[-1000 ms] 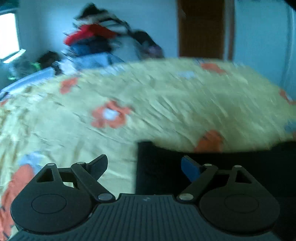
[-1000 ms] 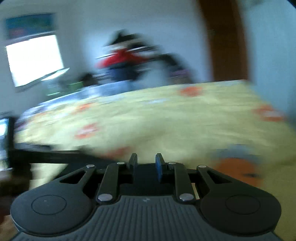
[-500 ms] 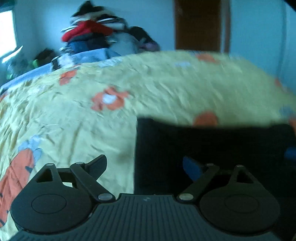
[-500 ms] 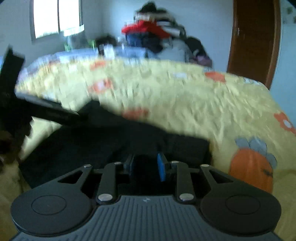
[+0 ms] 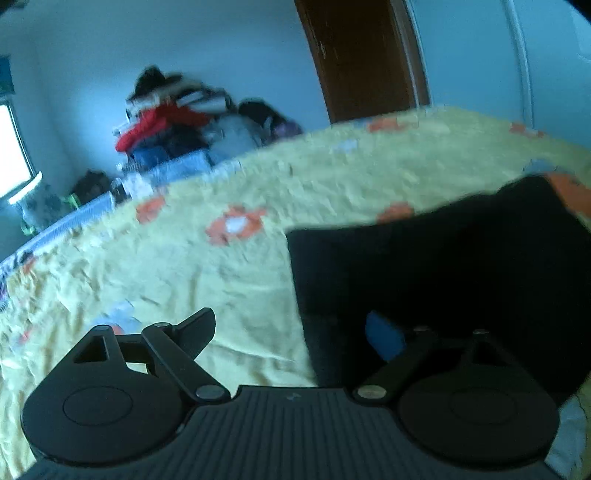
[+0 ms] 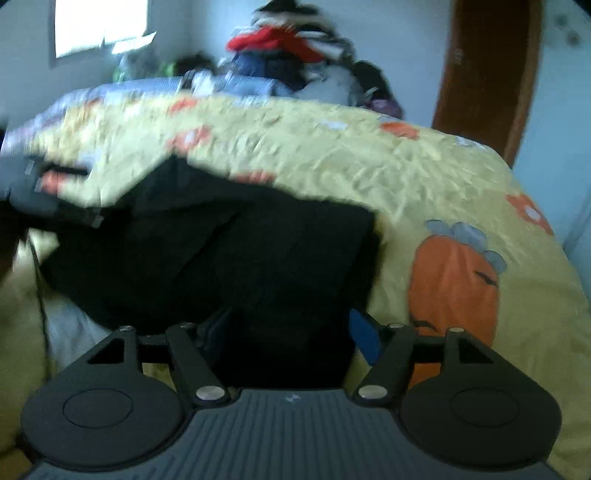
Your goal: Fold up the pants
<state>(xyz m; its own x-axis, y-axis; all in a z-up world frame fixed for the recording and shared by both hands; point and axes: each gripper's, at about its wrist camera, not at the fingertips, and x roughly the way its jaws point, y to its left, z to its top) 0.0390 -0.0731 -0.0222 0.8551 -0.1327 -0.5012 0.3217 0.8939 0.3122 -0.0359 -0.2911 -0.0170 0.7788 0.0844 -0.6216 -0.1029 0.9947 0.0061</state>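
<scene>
The black pants lie folded in a dark block on the yellow bedspread. In the left wrist view they fill the right half; my left gripper is open, its left finger over bare bedspread and its right blue-padded finger over the pants' left edge. In the right wrist view the pants lie just ahead of my right gripper, which is open with both fingers over the near edge of the cloth. The left gripper's body shows at the far left of that view.
The bedspread has orange flower and pumpkin prints. A pile of clothes is stacked against the far wall behind the bed. A brown door stands at the back right and a window at the back left.
My right gripper has opened wide from nearly shut and sits over the pants' near edge. The left gripper has tilted, staying open over the pants' left edge.
</scene>
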